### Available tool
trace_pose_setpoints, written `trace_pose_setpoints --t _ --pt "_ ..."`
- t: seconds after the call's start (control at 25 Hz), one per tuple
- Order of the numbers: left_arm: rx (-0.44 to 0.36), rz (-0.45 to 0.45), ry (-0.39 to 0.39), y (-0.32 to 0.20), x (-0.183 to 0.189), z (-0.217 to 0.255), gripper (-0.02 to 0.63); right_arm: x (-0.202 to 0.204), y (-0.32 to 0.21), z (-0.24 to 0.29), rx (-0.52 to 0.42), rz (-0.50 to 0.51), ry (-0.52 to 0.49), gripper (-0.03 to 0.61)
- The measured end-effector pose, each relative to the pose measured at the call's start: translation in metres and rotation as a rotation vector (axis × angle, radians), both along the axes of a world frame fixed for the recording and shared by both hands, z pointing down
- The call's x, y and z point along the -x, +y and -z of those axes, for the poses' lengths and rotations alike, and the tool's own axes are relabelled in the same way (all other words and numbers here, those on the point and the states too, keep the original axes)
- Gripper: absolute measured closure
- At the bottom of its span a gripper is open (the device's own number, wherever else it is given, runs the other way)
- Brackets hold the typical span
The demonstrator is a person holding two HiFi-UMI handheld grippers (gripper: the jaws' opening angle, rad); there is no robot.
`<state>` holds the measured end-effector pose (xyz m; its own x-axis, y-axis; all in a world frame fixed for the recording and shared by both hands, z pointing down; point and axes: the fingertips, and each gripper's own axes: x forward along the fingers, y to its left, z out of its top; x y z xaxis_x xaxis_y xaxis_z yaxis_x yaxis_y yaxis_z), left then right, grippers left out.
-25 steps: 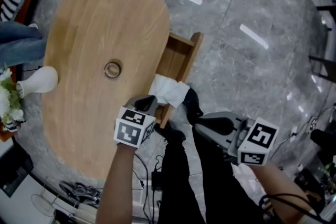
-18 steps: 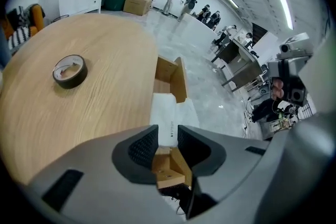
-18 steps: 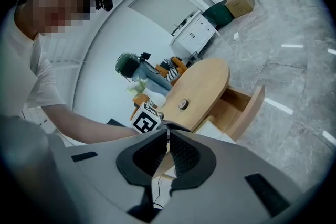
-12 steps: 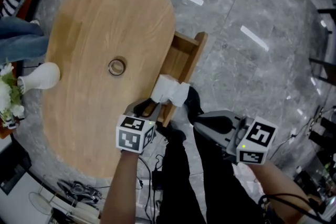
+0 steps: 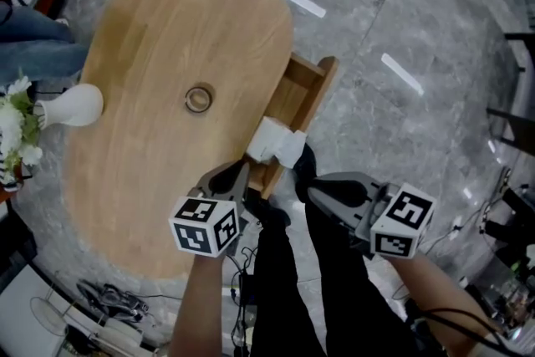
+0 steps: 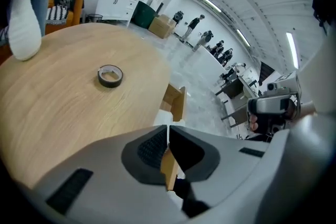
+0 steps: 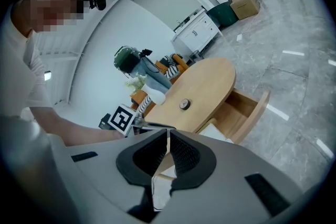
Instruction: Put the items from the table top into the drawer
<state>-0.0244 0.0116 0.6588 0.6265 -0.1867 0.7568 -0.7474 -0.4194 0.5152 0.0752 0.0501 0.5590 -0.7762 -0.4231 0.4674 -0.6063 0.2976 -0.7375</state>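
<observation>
A white folded cloth (image 5: 277,143) lies in the open wooden drawer (image 5: 311,83) at the table's right side. A roll of tape (image 5: 198,99) sits alone on the oval wooden table (image 5: 159,29). My left gripper (image 5: 241,176) hovers just short of the drawer, near the table's edge. Its jaws have just been closing, and they are now shut with nothing between them. From the left gripper view the tape (image 6: 110,75) lies ahead to the left, and the cloth (image 6: 161,117) shows just past the jaw tips. My right gripper (image 5: 316,195) hangs shut and empty over the person's legs.
A white vase (image 5: 72,106) stands at the table's left edge beside flowers (image 5: 17,125). A person in jeans (image 5: 38,58) sits at the far left. Cables (image 5: 109,301) lie on the grey tiled floor below the table. The drawer front (image 5: 322,88) sticks out to the right.
The left gripper held the white cloth over the drawer, let it go into the drawer, then pulled back towards me and up, with its jaws closed again. The right gripper stayed still.
</observation>
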Motion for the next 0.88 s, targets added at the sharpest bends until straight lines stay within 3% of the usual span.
trace_pose_setpoints --t 0.64,0.88 --pt "-0.061 0.187 0.081 0.009 0.041 0.065 0.612 0.025 -0.022 0.027 -0.057 0.073 0.063 0.537" --pt "-0.111 0.251 0.135 0.007 0.05 0.095 0.612 0.027 -0.026 0.028 -0.055 0.054 0.074 0.537"
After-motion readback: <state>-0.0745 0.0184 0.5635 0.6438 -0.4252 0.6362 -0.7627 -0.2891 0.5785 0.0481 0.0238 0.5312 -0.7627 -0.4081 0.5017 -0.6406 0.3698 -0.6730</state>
